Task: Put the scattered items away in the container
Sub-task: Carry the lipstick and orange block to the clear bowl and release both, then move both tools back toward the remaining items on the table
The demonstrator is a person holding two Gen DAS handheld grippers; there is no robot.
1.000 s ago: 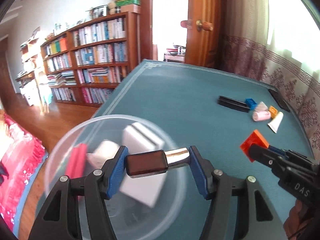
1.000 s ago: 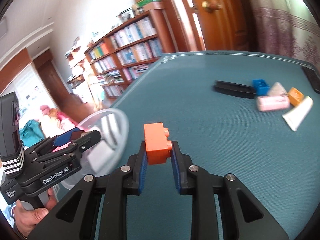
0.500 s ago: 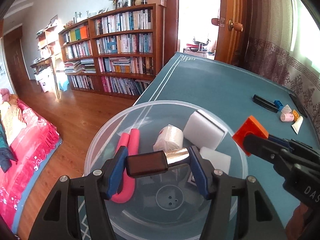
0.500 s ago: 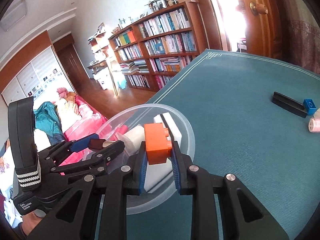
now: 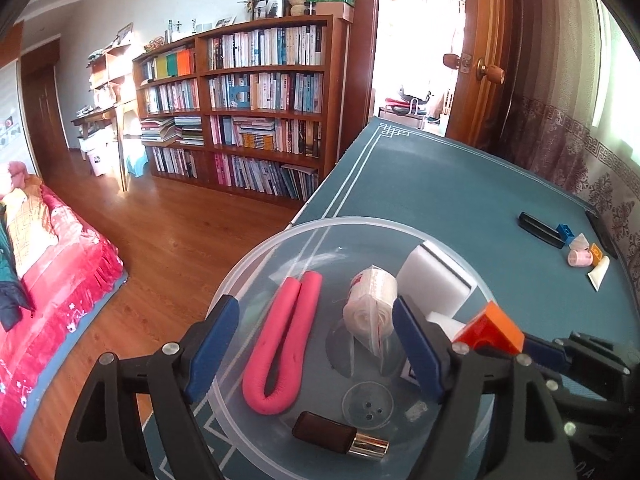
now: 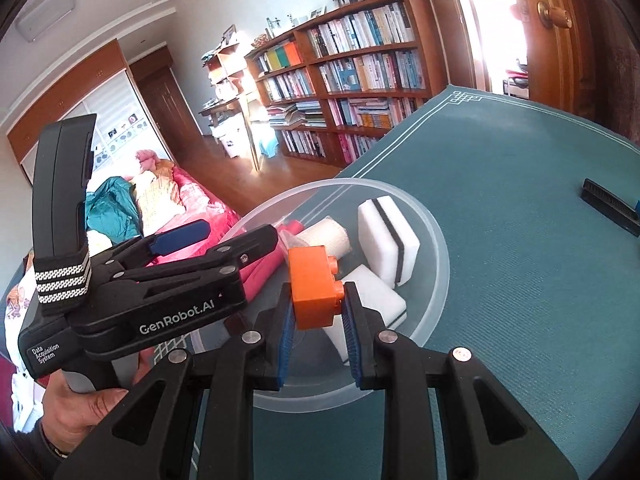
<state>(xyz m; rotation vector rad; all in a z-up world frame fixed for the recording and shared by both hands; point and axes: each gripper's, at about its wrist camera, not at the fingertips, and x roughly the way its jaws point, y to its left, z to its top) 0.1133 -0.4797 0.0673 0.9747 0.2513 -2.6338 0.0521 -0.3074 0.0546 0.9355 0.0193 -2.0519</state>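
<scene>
The right tool (image 6: 318, 312) clamped the orange brick (image 6: 314, 288) above the clear bowl (image 5: 486, 292) on the worktop (image 6: 540, 280); the left tool (image 5: 316, 344) gaped empty (lipstick (image 5: 340, 436) lay inside). Released carelessly, the brick might bounce out

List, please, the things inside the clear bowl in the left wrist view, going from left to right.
Pink foam tube → dark brown lipstick case → white wrapped roll → white sponge block.
</scene>
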